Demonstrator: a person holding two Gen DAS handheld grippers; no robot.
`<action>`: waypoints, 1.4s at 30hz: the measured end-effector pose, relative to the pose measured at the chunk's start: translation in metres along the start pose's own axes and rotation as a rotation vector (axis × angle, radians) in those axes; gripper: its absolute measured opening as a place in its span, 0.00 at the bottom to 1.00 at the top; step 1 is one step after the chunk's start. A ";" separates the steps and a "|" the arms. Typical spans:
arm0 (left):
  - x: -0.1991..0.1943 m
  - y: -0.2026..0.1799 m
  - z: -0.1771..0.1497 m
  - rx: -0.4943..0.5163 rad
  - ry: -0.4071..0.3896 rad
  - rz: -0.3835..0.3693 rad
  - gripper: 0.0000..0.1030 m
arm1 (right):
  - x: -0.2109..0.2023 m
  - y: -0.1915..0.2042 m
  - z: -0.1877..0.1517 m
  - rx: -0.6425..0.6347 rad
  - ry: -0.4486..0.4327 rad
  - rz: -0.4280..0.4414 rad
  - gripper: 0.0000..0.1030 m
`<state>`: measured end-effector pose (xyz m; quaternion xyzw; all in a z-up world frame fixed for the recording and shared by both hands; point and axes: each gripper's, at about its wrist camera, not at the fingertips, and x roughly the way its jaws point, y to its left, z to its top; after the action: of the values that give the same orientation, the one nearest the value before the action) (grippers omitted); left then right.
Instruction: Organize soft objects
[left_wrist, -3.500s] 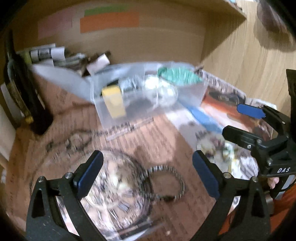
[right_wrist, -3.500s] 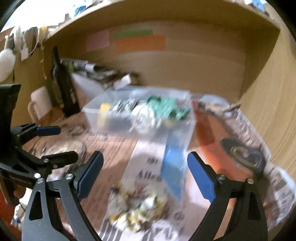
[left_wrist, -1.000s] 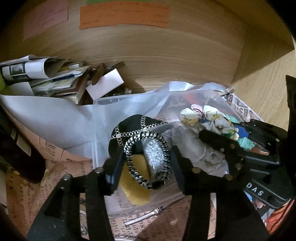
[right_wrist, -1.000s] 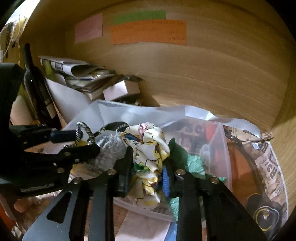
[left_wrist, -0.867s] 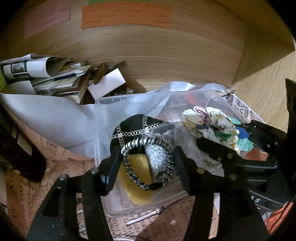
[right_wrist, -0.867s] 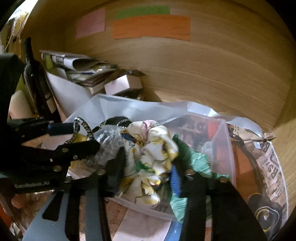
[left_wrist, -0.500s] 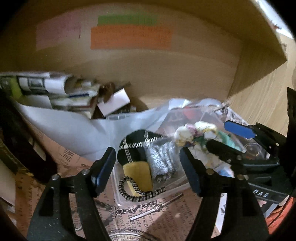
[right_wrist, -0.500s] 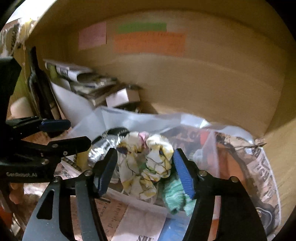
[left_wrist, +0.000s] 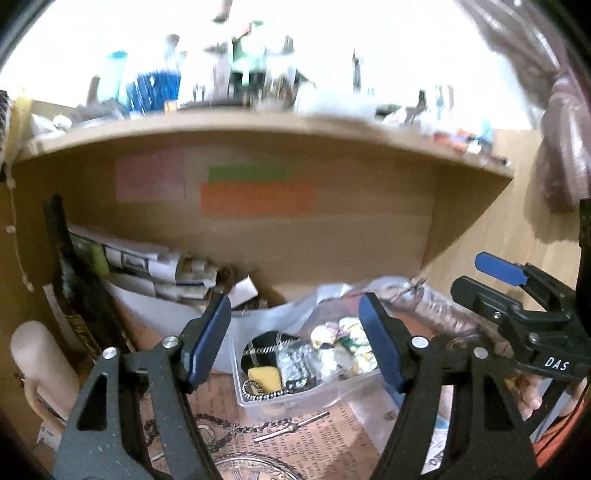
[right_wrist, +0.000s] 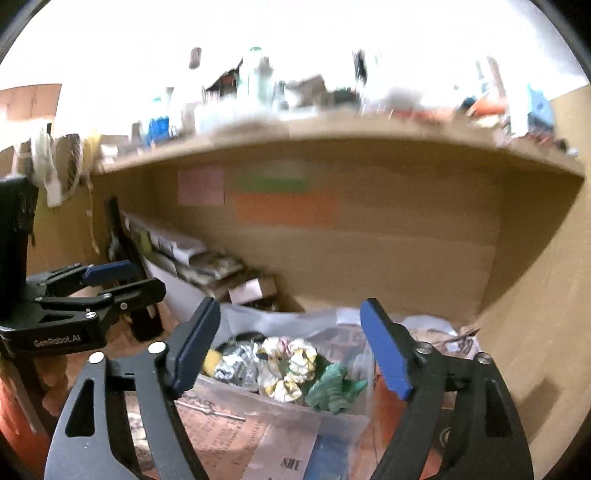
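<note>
A clear plastic box (left_wrist: 334, 397) (right_wrist: 255, 402) stands on the desk under a shelf. In it lie a floral yellow-white scrunchie (left_wrist: 345, 338) (right_wrist: 291, 365), a black-and-white braided hair tie (left_wrist: 258, 392), a silver scrunchie (left_wrist: 295, 363) (right_wrist: 234, 365), a black cloth (left_wrist: 258, 345), a yellow sponge (left_wrist: 264, 376) and a green cloth (right_wrist: 334, 391). My left gripper (left_wrist: 295, 343) is open and empty, held above and in front of the box. My right gripper (right_wrist: 290, 349) is open and empty, also above the box. Each gripper shows in the other's view.
Newspaper sheets (right_wrist: 280, 454) cover the desk. A stack of papers and small boxes (left_wrist: 177, 273) lies against the back wall. A dark bottle (left_wrist: 74, 280) and a pale mug (left_wrist: 40, 365) stand at the left. A metal chain (left_wrist: 236, 428) lies before the box. The shelf (left_wrist: 258, 129) overhangs.
Both grippers opened, dropping the braided hair tie and the floral scrunchie into the box, then lifted up and back from it.
</note>
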<state>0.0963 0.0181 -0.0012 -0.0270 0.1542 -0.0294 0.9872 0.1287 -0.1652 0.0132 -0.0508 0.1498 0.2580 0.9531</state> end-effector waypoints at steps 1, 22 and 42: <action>-0.007 -0.001 0.001 0.001 -0.017 -0.005 0.78 | -0.006 0.000 0.001 0.002 -0.015 0.001 0.76; -0.062 -0.013 -0.006 0.006 -0.119 0.007 1.00 | -0.055 0.003 -0.007 0.044 -0.097 -0.008 1.00; -0.062 -0.015 -0.010 0.018 -0.112 0.007 1.00 | -0.055 0.006 -0.009 0.032 -0.098 -0.001 1.00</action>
<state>0.0341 0.0064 0.0093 -0.0191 0.0985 -0.0256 0.9946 0.0779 -0.1879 0.0214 -0.0227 0.1070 0.2573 0.9601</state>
